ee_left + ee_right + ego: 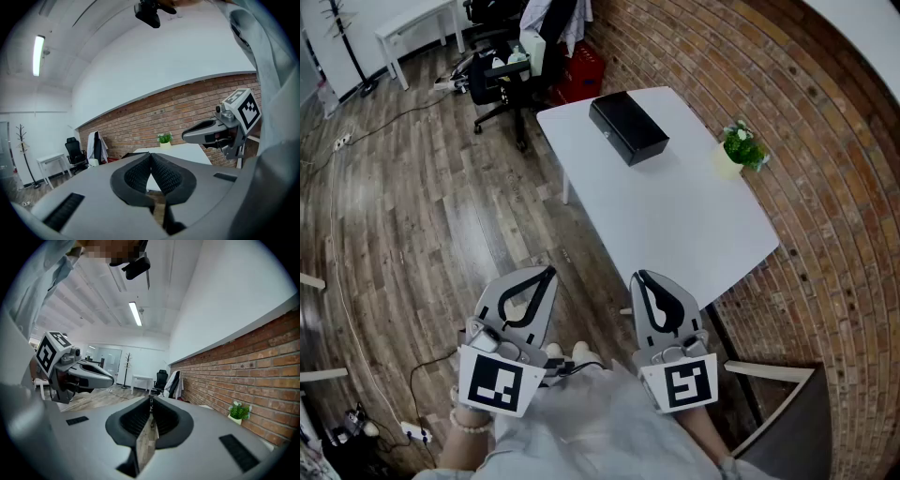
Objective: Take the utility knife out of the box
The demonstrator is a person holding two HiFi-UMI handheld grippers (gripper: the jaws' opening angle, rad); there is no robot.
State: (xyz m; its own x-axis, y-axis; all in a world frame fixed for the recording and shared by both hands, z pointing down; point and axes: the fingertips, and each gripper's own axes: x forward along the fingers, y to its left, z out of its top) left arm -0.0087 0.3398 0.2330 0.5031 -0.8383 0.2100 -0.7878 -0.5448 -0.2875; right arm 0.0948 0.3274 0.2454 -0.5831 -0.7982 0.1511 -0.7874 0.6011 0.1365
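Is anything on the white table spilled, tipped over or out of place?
Nothing stands out: the black box lies flat and closed on the table, and the small potted plant stands upright.

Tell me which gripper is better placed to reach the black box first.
Probably the right gripper: it sits by the white table's near edge, facing the black box, while the left gripper hangs over the floor. Both are shut and empty.

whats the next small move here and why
Probably step toward the table, bringing both grippers nearer the black box: it lies closed at the far end, and the left gripper and right gripper are shut, short of it.
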